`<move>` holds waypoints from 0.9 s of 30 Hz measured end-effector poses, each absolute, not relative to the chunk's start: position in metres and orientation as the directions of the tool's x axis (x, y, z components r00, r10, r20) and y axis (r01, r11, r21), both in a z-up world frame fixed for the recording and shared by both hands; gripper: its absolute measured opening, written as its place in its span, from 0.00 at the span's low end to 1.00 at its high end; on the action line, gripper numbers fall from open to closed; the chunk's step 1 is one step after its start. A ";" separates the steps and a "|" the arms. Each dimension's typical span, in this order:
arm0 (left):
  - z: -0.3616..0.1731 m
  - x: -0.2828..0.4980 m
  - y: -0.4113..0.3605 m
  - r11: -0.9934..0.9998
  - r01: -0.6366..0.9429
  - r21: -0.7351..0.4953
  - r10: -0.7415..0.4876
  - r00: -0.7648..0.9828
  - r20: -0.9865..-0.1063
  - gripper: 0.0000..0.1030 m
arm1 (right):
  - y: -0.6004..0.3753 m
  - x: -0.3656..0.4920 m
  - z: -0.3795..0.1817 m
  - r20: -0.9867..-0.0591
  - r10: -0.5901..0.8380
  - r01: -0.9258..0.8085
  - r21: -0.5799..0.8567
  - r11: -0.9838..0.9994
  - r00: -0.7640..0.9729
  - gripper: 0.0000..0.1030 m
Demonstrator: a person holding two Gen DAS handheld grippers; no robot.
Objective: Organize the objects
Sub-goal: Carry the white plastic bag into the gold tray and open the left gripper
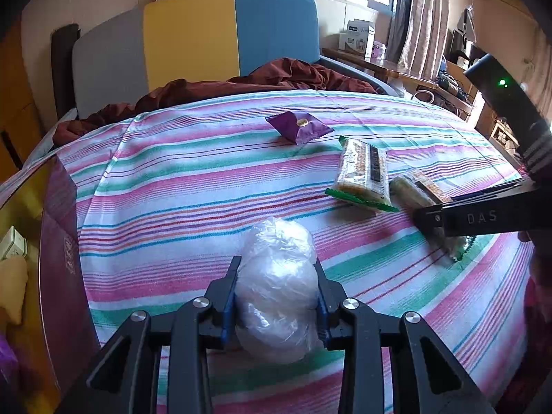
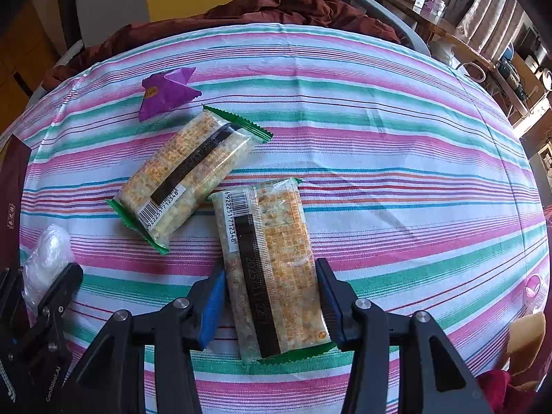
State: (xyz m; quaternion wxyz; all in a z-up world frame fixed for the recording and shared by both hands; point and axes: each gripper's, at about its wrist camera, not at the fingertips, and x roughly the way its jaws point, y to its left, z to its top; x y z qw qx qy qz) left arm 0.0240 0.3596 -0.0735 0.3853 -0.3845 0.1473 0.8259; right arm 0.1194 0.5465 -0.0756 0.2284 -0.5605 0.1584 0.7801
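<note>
My left gripper (image 1: 276,269) is shut on a crumpled clear plastic bag (image 1: 277,286) just above the striped cloth (image 1: 172,186). My right gripper (image 2: 270,272) has its jaws closed around a green-edged cracker packet (image 2: 272,269) that lies on the cloth; it also shows in the left wrist view (image 1: 417,186) under the right gripper (image 1: 438,220). A second cracker packet (image 2: 186,176) lies to its left, also seen in the left wrist view (image 1: 362,172). A purple snack packet (image 2: 165,91) lies beyond it; the left wrist view (image 1: 298,126) shows it too.
A dark maroon box (image 1: 58,227) stands at the left edge of the cloth. A dark red blanket (image 1: 241,82) is bunched at the far edge, before a yellow and blue headboard (image 1: 231,31). A cluttered wooden desk (image 1: 396,69) stands at the far right.
</note>
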 end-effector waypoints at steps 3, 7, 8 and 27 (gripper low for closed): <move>-0.060 0.038 0.355 -0.639 -0.766 -0.069 0.556 -0.398 -0.730 0.35 | 0.547 0.110 -0.075 -0.945 0.183 -0.526 -0.015 -0.850 -0.269 0.48; -0.033 0.051 0.346 -0.623 -0.779 -0.072 0.589 -0.407 -0.699 0.35 | 0.544 0.105 -0.075 -0.943 0.196 -0.520 -0.029 -0.854 -0.270 0.48; -0.024 0.054 0.343 -0.619 -0.783 -0.065 0.599 -0.417 -0.683 0.35 | 0.543 0.103 -0.077 -0.942 0.198 -0.519 -0.030 -0.854 -0.271 0.48; 0.026 -0.002 0.212 -0.765 -0.596 -0.245 0.593 -0.504 -0.628 0.35 | 0.526 0.105 -0.077 -0.933 0.240 -0.506 -0.076 -0.859 -0.267 0.48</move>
